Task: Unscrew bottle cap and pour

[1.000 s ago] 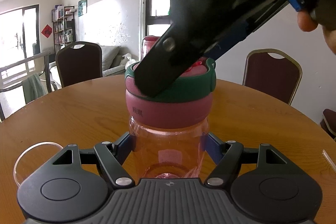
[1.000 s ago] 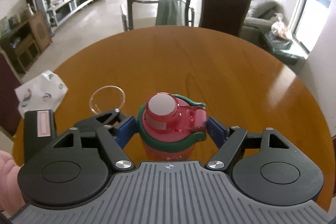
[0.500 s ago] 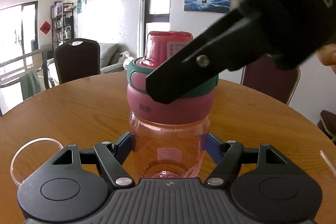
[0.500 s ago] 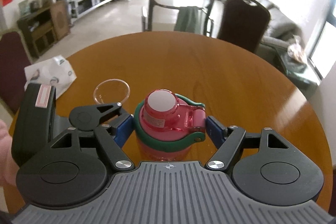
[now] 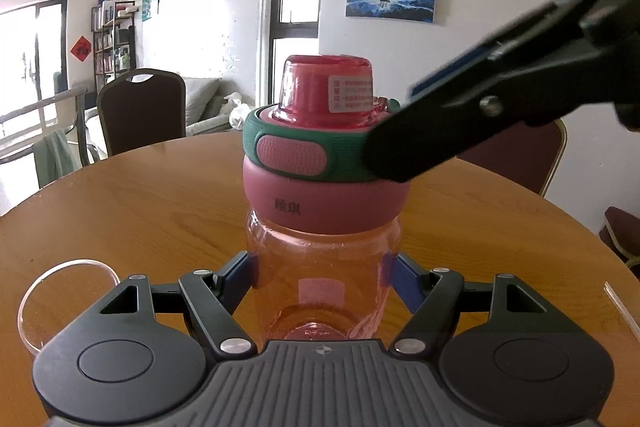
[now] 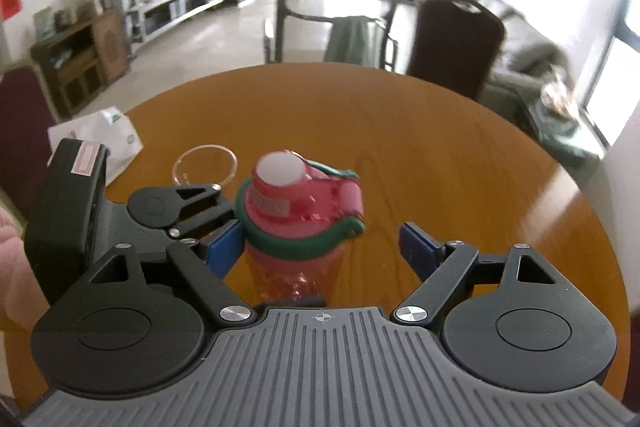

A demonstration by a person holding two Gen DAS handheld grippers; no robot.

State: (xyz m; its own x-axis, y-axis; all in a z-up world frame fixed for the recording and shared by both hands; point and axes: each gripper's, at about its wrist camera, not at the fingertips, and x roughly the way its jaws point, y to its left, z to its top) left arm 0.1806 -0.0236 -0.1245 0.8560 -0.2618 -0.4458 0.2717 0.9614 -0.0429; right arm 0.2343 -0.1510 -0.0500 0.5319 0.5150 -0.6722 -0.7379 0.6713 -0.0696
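Clamping the clear pink body low down, the left gripper [image 5: 322, 267] has its blue pads pressed against both sides of the bottle [image 5: 322, 267], which stands upright on the round wooden table [image 5: 140, 211]. From this low side view the bottle shows a wide pink collar, a green band with a pink oval button, and a translucent red cap [image 5: 326, 89] bearing a white label; one black finger of the right gripper crosses in from the right, overlapping the green band. The right wrist view looks down from above instead: the right gripper [image 6: 322, 243] has its fingers spread apart, the left pad just beside the green band and the right pad well clear of it. Only here do the cap's white round top and hinged flip lid show. Just behind the left gripper sits a clear empty glass [image 6: 205, 167], with a white bag [image 6: 104, 135] beyond at the table's edge.
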